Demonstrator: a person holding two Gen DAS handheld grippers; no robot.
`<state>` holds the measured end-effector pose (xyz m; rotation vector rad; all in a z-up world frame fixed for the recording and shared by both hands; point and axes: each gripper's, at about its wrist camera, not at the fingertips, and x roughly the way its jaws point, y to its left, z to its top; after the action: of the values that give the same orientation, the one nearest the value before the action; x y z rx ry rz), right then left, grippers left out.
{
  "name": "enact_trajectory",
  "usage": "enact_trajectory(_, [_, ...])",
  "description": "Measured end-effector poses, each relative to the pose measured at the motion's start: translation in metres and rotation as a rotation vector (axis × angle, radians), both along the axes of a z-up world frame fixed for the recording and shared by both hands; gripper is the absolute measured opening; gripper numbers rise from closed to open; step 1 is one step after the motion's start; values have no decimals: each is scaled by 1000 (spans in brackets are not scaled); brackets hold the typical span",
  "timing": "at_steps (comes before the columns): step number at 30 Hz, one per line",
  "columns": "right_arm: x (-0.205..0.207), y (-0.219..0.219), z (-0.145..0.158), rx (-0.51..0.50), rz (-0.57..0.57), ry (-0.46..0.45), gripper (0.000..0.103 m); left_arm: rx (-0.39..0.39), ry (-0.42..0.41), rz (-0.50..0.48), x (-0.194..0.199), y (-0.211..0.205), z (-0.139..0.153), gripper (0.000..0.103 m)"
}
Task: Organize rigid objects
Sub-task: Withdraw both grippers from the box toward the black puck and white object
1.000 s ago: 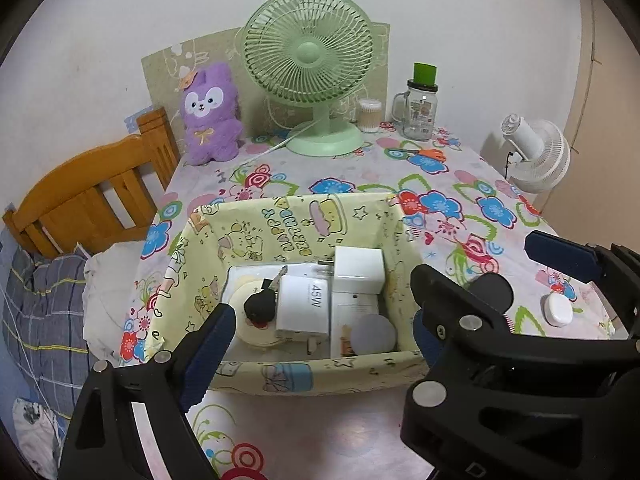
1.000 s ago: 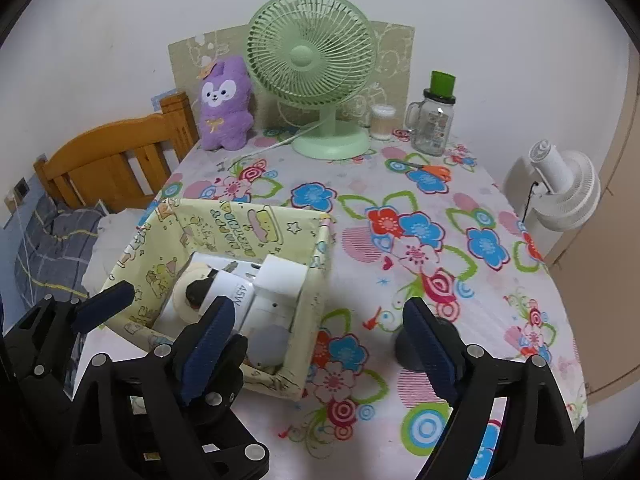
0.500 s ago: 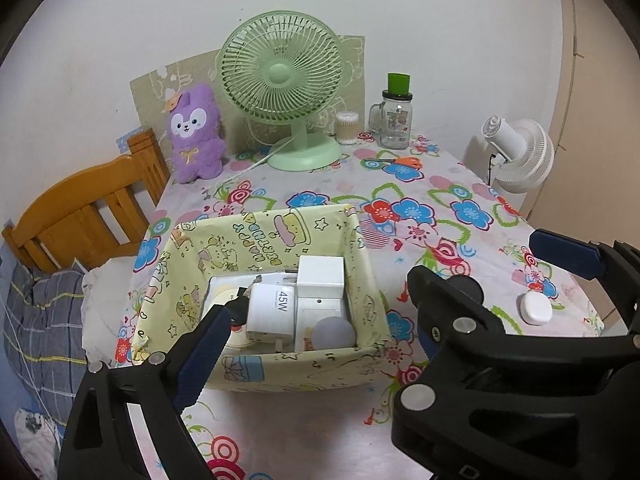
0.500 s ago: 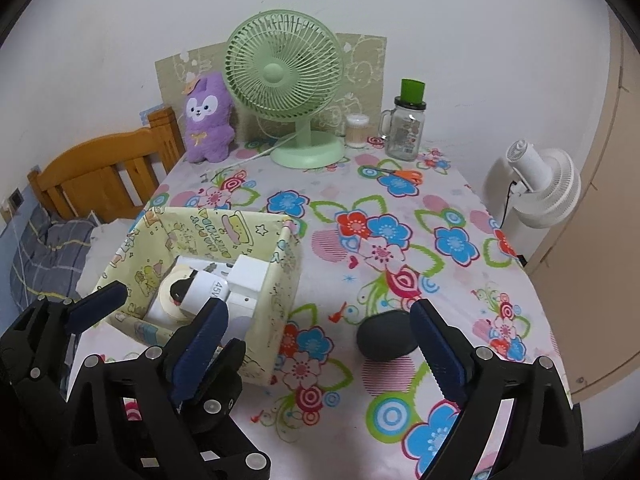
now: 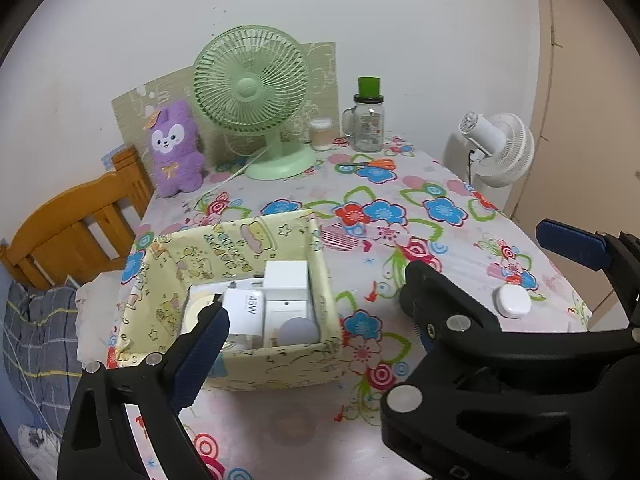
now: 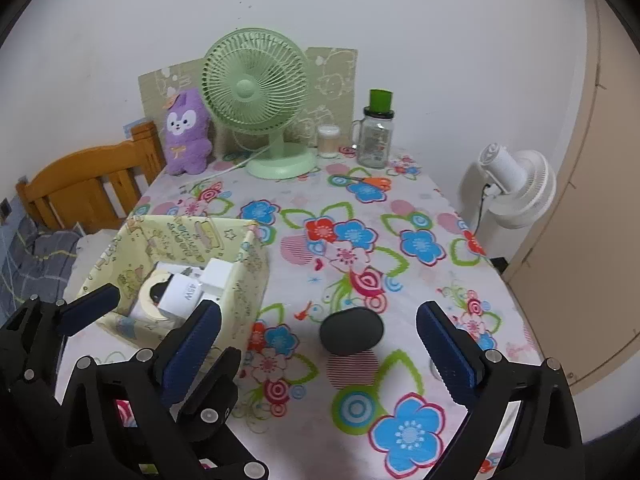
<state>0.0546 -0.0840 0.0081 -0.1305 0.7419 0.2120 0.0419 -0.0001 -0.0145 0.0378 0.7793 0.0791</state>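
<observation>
A yellow cartoon-print box (image 5: 276,368) (image 6: 248,276) stands on the flowered table, left of centre. It holds a white 45W charger (image 5: 246,312) (image 6: 182,296), other white adapters, a tape roll and a grey round disc (image 5: 296,330). A dark oval object (image 6: 352,330) lies on the cloth between my right gripper's fingers. A small white oval case (image 5: 512,300) lies near the table's right edge. My left gripper (image 5: 380,292) is open and empty above the box's near side. My right gripper (image 6: 320,344) is open and empty, just short of the dark object.
A green desk fan (image 6: 256,92), a purple plush (image 6: 186,132), a glass jar with green lid (image 6: 376,132), a small cup (image 6: 328,142) and orange scissors (image 6: 368,181) stand at the table's far side. A white fan (image 6: 516,184) stands beyond the right edge. A wooden bed frame (image 5: 72,220) is left.
Both grippers have pulled back and up from the box. The dark oval object has come into full view between the right gripper's fingers. Both stay open.
</observation>
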Motion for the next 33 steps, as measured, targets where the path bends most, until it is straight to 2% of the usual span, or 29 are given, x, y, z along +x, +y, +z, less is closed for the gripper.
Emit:
enact_trajectory(8, [-5,-17,-1,-9,-31,-11,101,-19,1,-40,0,-16,-3,99])
enact_trajectory(33, [0,-70,-24,-41,-116,-18,101,14,31,-121,14,-70,-28,99])
